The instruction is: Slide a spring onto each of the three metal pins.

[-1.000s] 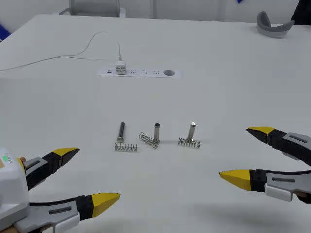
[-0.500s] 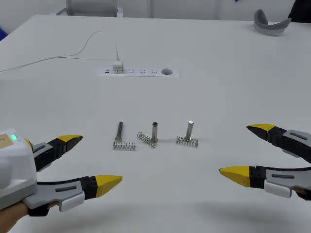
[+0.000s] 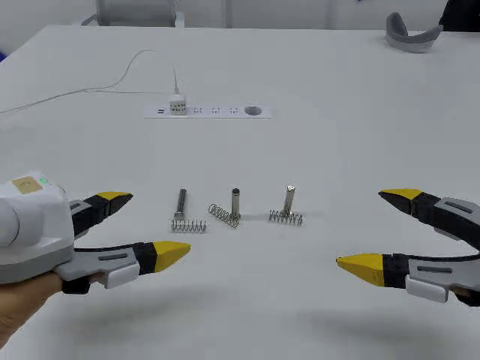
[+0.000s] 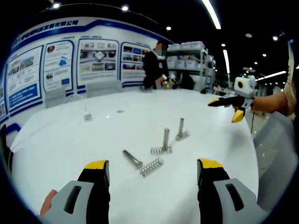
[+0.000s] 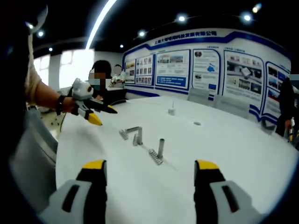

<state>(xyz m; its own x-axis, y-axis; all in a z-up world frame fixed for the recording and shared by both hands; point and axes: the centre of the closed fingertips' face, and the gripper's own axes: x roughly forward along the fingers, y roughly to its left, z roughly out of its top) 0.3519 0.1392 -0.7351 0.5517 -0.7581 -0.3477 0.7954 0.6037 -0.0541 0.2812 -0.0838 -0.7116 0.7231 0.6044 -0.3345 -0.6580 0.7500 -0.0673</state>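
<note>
Three metal pins are in a row mid-table: the left pin (image 3: 181, 202) lies on its side, while the middle pin (image 3: 235, 202) and the right pin (image 3: 289, 199) stand upright. A loose spring lies by each: left spring (image 3: 188, 225), middle spring (image 3: 223, 215), right spring (image 3: 286, 218). My left gripper (image 3: 150, 223) hovers open, near and left of the row. My right gripper (image 3: 365, 229) hovers open to the right. The left gripper view shows the lying pin (image 4: 132, 159) and a spring (image 4: 152, 167) ahead of its spread jaws. The right gripper view shows an upright pin (image 5: 161, 148) with a spring (image 5: 154, 156) at its base.
A white power strip (image 3: 206, 111) with a plugged adapter and a cable trailing left lies beyond the pins. A grey curved object (image 3: 411, 34) rests at the far right corner. A person (image 4: 153, 65) stands past the table's far end.
My left gripper has risen and moved forward and to the right, closer to the left pin. The right gripper has barely moved. Pins and springs lie as before.
</note>
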